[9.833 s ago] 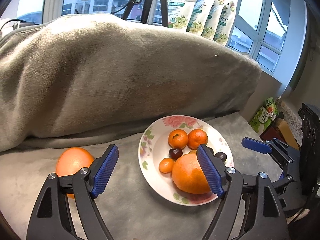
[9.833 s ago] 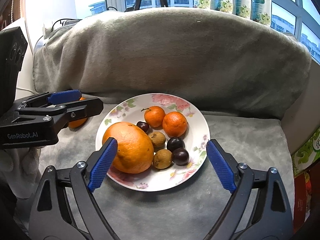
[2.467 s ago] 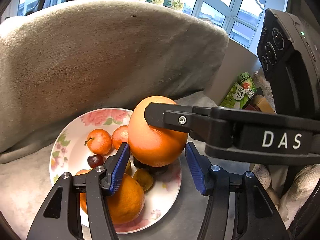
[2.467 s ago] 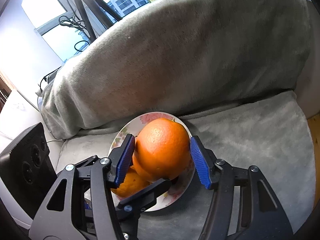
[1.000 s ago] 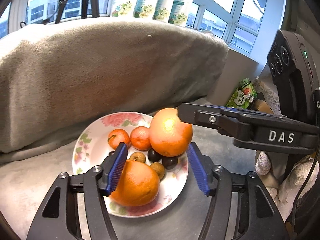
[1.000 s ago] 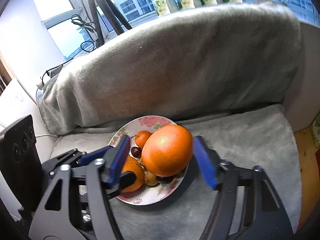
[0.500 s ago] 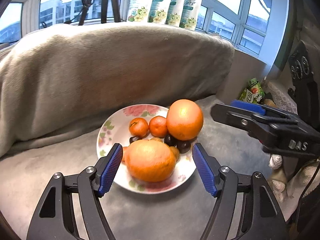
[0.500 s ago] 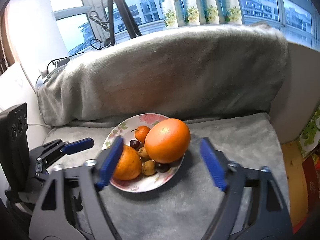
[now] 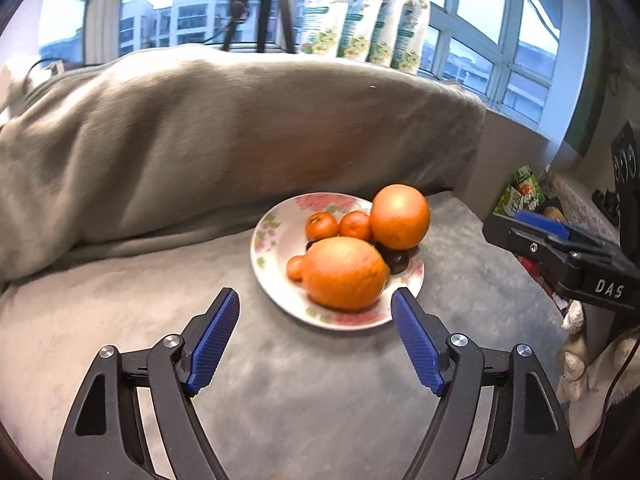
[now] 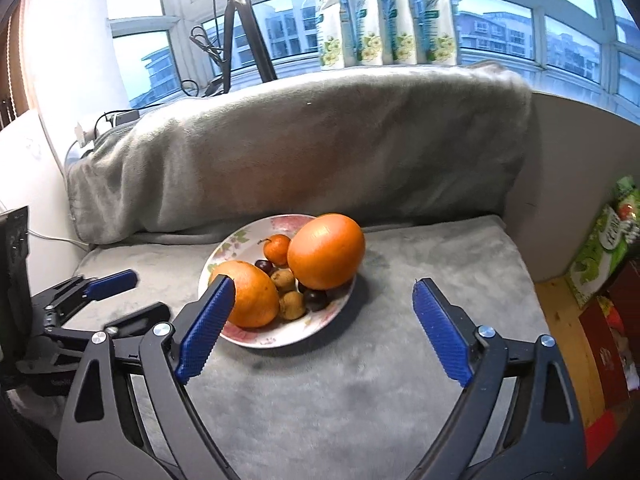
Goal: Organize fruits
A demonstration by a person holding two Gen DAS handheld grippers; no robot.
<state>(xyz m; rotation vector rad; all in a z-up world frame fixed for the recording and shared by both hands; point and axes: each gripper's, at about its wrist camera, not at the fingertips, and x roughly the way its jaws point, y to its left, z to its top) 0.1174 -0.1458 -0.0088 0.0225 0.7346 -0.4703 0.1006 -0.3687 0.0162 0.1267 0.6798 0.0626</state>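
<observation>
Released since the earlier frames, the second large orange (image 10: 326, 256) is now seen resting on the right side of the floral plate (image 10: 236, 240), propped on the smaller fruit, while both sets of tongs have been drawn back from it. A first large orange (image 10: 252, 300) is seen at the plate's near left. Counted on the plate in the left wrist view: two large oranges, three small mandarins (image 9: 321, 225), and some dark plums (image 9: 396, 262) whose number cannot be told; two brown kiwi-like fruits (image 10: 291, 304) are seen in the right wrist view. The plate is set on a grey blanket (image 9: 120, 320) spread over a sofa seat and its backrest. Behind, four flowered pouches (image 10: 384, 16) are lined on the windowsill, beside a tripod (image 10: 240, 24), with buildings seen through the panes. The left tongs (image 9: 314, 340) are held wide apart and empty; the right tongs (image 10: 320, 332) likewise.
</observation>
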